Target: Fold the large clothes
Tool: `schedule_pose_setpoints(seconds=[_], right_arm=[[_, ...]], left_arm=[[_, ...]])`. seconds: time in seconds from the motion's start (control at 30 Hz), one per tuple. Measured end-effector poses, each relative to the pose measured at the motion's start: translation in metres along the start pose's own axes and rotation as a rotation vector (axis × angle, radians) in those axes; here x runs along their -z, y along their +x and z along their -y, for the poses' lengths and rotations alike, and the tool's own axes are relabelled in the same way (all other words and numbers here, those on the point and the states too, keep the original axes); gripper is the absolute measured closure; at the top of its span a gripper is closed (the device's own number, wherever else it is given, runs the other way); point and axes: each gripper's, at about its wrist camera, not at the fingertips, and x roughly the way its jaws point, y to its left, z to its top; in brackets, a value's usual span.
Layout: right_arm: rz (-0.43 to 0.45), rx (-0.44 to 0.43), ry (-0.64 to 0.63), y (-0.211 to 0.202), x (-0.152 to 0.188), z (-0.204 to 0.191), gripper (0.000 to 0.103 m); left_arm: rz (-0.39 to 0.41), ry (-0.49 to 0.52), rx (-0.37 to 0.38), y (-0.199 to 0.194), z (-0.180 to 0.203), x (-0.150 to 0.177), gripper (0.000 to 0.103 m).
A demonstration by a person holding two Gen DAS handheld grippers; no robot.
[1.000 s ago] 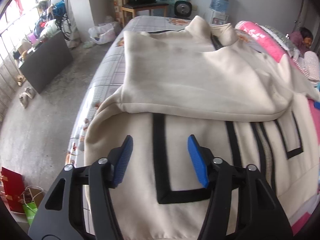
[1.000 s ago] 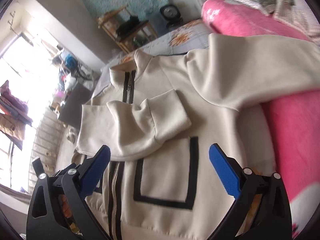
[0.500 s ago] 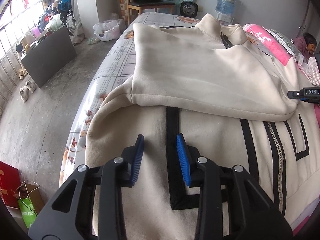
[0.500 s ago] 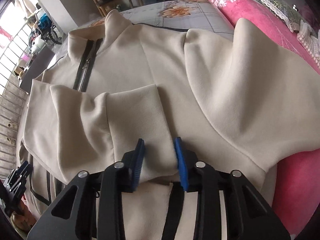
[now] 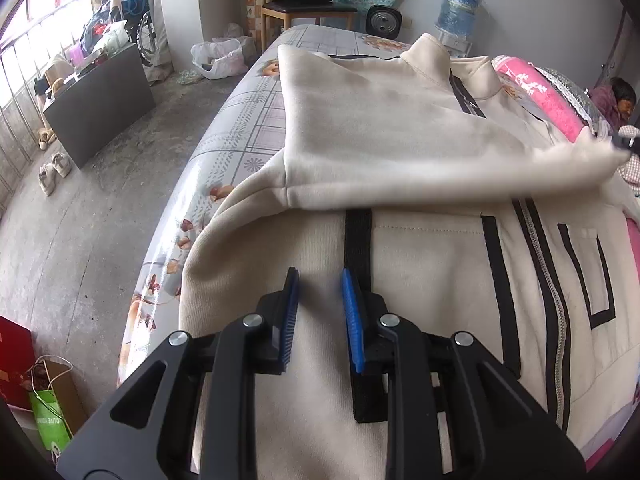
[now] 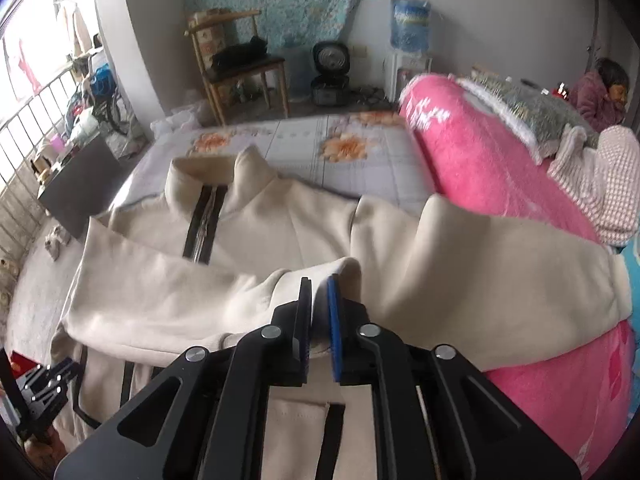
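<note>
A cream zip jacket (image 5: 420, 280) with black trim lies front-up on the bed. Its left sleeve (image 5: 400, 140) is folded across the chest. My left gripper (image 5: 320, 312) hovers over the jacket's lower front beside a black pocket stripe (image 5: 358, 236). Its jaws are closing, and a gap still shows between the blue pads with the cloth flat beneath them. My right gripper (image 6: 319, 312) is shut on the sleeve cuff (image 6: 344, 272), which is raised off the jacket's front (image 6: 304, 224). The other sleeve (image 6: 520, 264) lies spread to the right over the pink blanket.
A rolled pink blanket (image 6: 480, 168) lies along the right of the bed, and the patterned sheet (image 5: 240, 128) ends at the left edge. Beyond are a wooden chair (image 5: 308, 4), a dark cabinet (image 5: 100, 100), floor bags (image 5: 48, 412) and a person (image 6: 604, 92) at far right.
My right gripper closed on the folded sleeve's cuff and lifted it toward the right. The left gripper's jaws narrowed over the jacket's lower front and it barely moved.
</note>
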Motion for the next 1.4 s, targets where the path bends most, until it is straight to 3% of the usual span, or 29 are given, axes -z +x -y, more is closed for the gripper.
schedule_pose_setpoints(seconds=[0.07, 0.23, 0.4, 0.53, 0.6, 0.8, 0.87, 0.97, 1.0, 1.23, 1.37, 1.4], right_arm=[[-0.085, -0.014, 0.027, 0.022, 0.013, 0.007, 0.064], [-0.167, -0.012, 0.104, 0.058, 0.014, 0.025, 0.060], [-0.182, 0.034, 0.038, 0.074, 0.011, 0.018, 0.061], [-0.165, 0.087, -0.033, 0.073, 0.013, 0.010, 0.074], [-0.152, 0.104, -0.044, 0.068, 0.013, 0.009, 0.091], [-0.114, 0.003, 0.052, 0.044, 0.010, 0.029, 0.093], [-0.129, -0.050, 0.099, 0.043, 0.011, 0.038, 0.089], [-0.159, -0.082, 0.129, 0.046, 0.018, 0.045, 0.066], [-0.167, -0.081, 0.129, 0.048, 0.021, 0.046, 0.063], [-0.172, -0.062, 0.132, 0.067, 0.020, 0.045, 0.062], [-0.160, 0.032, 0.053, 0.070, 0.018, 0.027, 0.062], [-0.154, 0.056, 0.019, 0.070, 0.019, 0.019, 0.067]], left_arm=[[-0.001, 0.005, -0.003, 0.000, 0.000, 0.001, 0.082], [-0.006, -0.009, -0.019, -0.001, -0.006, 0.000, 0.082], [0.004, -0.008, -0.037, 0.000, -0.004, 0.002, 0.082], [0.007, -0.008, -0.045, -0.001, -0.002, 0.001, 0.081], [0.007, -0.017, -0.032, -0.001, -0.004, -0.002, 0.081], [0.011, 0.032, -0.087, 0.004, 0.003, -0.021, 0.081], [0.008, 0.045, -0.123, 0.009, 0.002, -0.026, 0.081], [0.003, 0.027, -0.148, 0.014, -0.007, -0.029, 0.081], [0.002, 0.014, -0.147, 0.015, -0.012, -0.030, 0.081], [0.015, -0.011, -0.129, 0.019, -0.021, -0.031, 0.080], [0.025, -0.020, -0.125, 0.018, -0.022, -0.030, 0.080], [0.026, -0.022, -0.124, 0.018, -0.023, -0.030, 0.080]])
